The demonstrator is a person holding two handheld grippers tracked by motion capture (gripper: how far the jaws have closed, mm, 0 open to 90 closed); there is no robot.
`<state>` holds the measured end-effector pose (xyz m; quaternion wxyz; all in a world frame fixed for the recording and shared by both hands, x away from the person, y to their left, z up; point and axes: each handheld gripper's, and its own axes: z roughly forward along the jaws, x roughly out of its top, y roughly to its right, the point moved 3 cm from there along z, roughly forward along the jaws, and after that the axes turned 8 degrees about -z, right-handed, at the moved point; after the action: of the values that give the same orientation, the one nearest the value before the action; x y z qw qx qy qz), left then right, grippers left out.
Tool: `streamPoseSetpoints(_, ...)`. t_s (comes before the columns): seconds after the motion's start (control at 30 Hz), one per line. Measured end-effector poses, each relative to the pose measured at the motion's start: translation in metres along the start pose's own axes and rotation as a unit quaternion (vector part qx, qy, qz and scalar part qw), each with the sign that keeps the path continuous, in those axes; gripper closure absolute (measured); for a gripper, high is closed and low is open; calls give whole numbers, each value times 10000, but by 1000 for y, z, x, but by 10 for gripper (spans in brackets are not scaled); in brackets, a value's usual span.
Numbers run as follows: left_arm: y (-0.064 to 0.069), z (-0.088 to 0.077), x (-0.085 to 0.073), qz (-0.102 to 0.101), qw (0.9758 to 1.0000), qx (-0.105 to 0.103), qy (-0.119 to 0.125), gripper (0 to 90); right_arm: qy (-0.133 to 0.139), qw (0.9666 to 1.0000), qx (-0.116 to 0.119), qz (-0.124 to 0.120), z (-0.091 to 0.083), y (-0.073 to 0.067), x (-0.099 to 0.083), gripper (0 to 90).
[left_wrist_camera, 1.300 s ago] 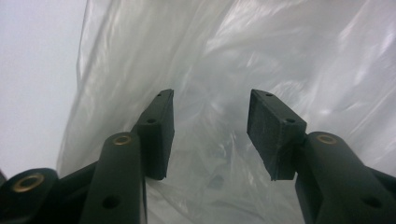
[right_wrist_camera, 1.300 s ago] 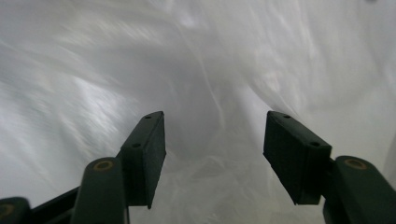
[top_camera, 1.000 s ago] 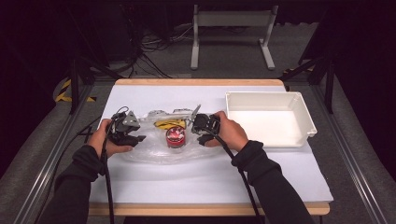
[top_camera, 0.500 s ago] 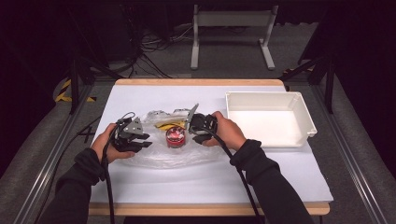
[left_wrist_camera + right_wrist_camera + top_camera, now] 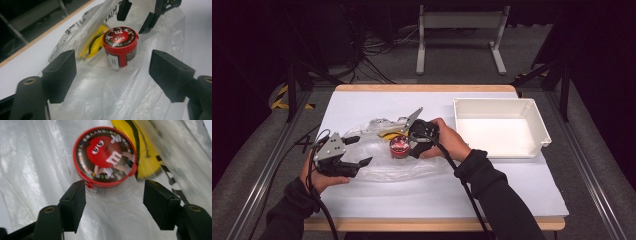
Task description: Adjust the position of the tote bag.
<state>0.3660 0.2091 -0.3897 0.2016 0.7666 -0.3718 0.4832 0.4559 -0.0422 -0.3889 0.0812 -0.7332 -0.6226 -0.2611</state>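
Observation:
A small red tub (image 5: 399,146) with a printed lid (image 5: 105,157) stands upright on a clear plastic bag (image 5: 384,167) on the white table. A yellow packet (image 5: 388,135) lies inside the bag behind it. My left gripper (image 5: 361,150) is at the bag's left edge, pointing at the tub (image 5: 120,47). Its jaws have just been opening and stand wide, with only loose bag film (image 5: 105,100) between them. My right gripper (image 5: 410,144) is just right of the tub. Its jaws have also been opening, and the right gripper (image 5: 117,202) holds nothing, with the tub just beyond its tips.
A white rectangular tray (image 5: 539,132) sits at the right of the table. The yellow packet (image 5: 147,157) lies close behind the tub. Black cables trail from both grippers toward the near edge. Metal rails run along both sides of the table.
My left gripper has pulled back to the left and toward the near edge, and its jaws are wider apart. The right gripper has stayed by the tub, with its jaws opened wider.

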Motion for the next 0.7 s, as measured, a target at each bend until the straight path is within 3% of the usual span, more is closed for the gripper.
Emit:
streamPoseSetpoints(0.03,0,0,0,0,10000,0,0,188,0,10000,0,0,0,0,0,346)
streamPoseSetpoints(0.1,7,-11,-11,-65,9996,248,99,172,22,9999,25,107,1,-1,2,334)
streamPoseSetpoints(0.2,10,-26,-25,-451,9973,458,368,117,-2,9998,41,209,3,0,4,313)
streamPoseSetpoints(0.3,12,-32,-43,-592,9958,612,321,84,30,9995,134,293,5,0,6,296)
streamPoseSetpoints(0.47,8,-27,-76,-826,9949,584,2,75,2,9991,216,360,12,-2,12,254)
streamPoseSetpoints(0.5,6,-22,-83,-725,9951,646,-178,73,-35,9992,218,345,14,-2,13,250)
streamPoseSetpoints(0.53,5,-20,-85,-701,9951,667,-190,72,-112,9991,213,340,17,-2,15,245)
streamPoseSetpoints(0.6,1,-17,-87,-866,9947,532,-138,77,-150,9991,204,351,20,-1,17,237)
streamPoseSetpoints(0.7,-2,-9,-89,-814,9949,538,-241,82,-176,9987,257,402,24,0,21,232)
